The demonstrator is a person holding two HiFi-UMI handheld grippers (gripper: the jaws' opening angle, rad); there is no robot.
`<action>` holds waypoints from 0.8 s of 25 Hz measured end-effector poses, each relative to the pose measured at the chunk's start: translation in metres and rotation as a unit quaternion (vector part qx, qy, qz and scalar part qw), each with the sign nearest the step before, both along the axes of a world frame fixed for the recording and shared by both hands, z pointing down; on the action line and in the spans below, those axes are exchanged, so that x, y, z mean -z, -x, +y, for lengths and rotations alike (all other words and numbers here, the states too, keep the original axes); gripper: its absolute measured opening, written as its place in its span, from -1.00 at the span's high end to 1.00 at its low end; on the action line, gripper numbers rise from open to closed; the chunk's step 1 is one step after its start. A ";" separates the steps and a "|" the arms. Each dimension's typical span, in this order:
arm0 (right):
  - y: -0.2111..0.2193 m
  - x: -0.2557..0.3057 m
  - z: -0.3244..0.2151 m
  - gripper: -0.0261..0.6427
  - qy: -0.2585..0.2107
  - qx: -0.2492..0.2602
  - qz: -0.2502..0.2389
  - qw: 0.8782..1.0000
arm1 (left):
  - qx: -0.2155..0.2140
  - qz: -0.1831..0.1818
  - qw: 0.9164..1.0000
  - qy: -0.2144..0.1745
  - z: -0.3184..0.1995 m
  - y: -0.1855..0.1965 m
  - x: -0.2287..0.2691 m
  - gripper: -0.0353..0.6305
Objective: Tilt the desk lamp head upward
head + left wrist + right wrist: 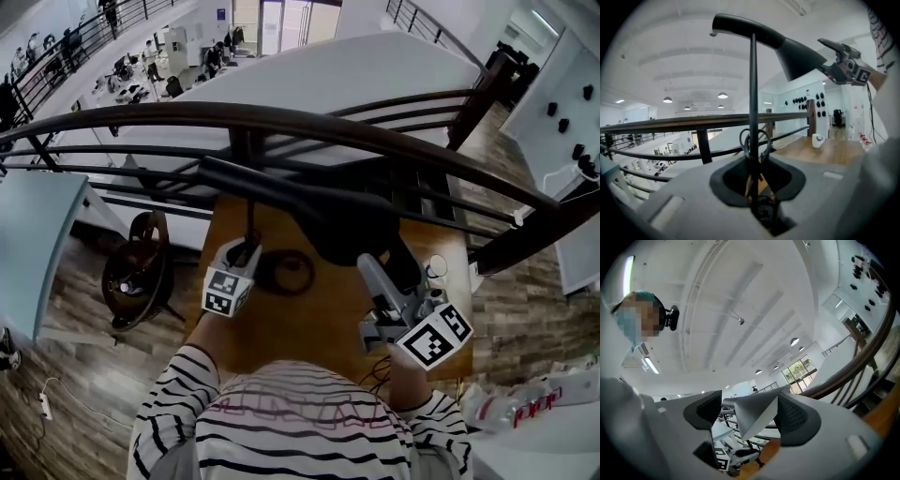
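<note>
A black desk lamp stands on the wooden table [319,323]. Its thin upright pole [753,93] carries a long arm and a cone-shaped head [352,230]. My left gripper [246,253] is shut on the pole low down, and in the left gripper view the pole runs straight up between the jaws [753,187]. My right gripper [380,274] points up at the lamp head from below. In the right gripper view the head [757,416] sits between the wide jaws [751,412], close against the right pad [797,416], with a narrow gap to the left pad [705,409].
A dark curved railing [281,120] runs along the table's far edge, with an open drop behind it. A white cup [436,272] stands at the table's right. A dark cable loop [754,139] hangs at the pole. A chair [136,272] is left of the table.
</note>
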State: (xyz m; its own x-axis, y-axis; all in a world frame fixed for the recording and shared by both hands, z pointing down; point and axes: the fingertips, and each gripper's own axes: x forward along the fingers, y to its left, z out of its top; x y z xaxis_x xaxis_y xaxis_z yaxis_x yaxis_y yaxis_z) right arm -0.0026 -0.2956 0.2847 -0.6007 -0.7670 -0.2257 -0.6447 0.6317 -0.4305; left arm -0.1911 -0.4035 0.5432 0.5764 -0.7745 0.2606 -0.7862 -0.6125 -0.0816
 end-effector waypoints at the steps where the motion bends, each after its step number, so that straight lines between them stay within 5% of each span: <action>1: 0.000 0.005 -0.001 -0.17 -0.005 0.000 0.004 1.000 | 0.003 -0.001 1.000 0.001 0.000 0.000 0.000 0.68; 20: 0.017 0.071 -0.006 -0.22 -0.079 0.008 0.053 0.995 | 0.018 -0.005 1.000 0.003 -0.003 0.004 0.000 0.68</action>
